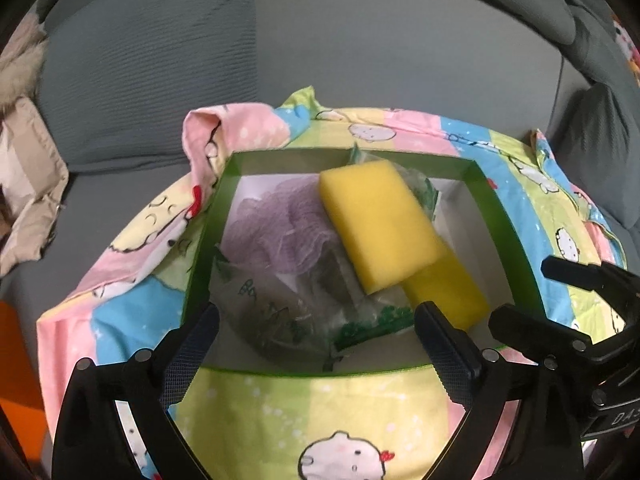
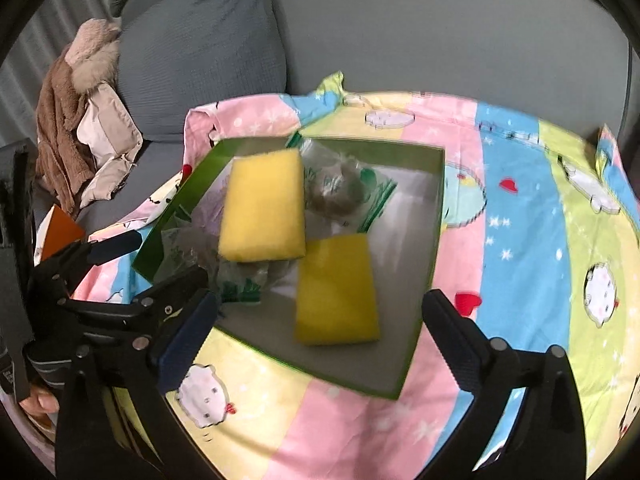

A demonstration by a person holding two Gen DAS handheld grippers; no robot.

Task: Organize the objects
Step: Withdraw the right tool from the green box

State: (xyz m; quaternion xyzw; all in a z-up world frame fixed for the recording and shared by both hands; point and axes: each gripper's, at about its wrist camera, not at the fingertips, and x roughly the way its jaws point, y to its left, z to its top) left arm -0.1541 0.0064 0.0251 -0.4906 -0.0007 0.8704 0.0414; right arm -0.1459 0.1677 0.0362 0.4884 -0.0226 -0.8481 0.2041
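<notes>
The left hand-held gripper (image 1: 316, 344) stands wide, nothing between its pads, over the near edge of a green box (image 1: 200, 248). The right hand-held gripper (image 2: 320, 336) is just as wide and empty, over the box's near corner (image 2: 436, 216).

In the box lie two yellow sponges. One sponge (image 1: 376, 224) rests tilted on top of the other things; the second sponge (image 1: 448, 292) lies lower, on the box floor, its end tucked under the first. Beside them are a purple mesh puff (image 1: 280, 232) and clear bags with green print (image 1: 280, 316). The box sits on a striped cartoon cloth (image 1: 312, 412), with a grey sofa (image 1: 360, 60) behind it.

Only the left view shows the puff plainly; in the right view it is a pale patch mostly hidden behind the upper sponge (image 2: 264, 208). The right view shows the lower sponge (image 2: 336, 292) nearly whole, and a bag (image 2: 340, 188) holding a dark lump. It also shows a brown garment and a pale coat (image 2: 108, 136) heaped on the sofa, an orange thing (image 2: 60, 232), and part of a hand (image 2: 40, 402) at the lower left. Each view catches the other gripper at its edge.

The print on the bags is too blurred to read. On the right gripper's body, at the edge of the left view, the letters "DA" (image 1: 622, 416) can be made out; the rest is cut off.
</notes>
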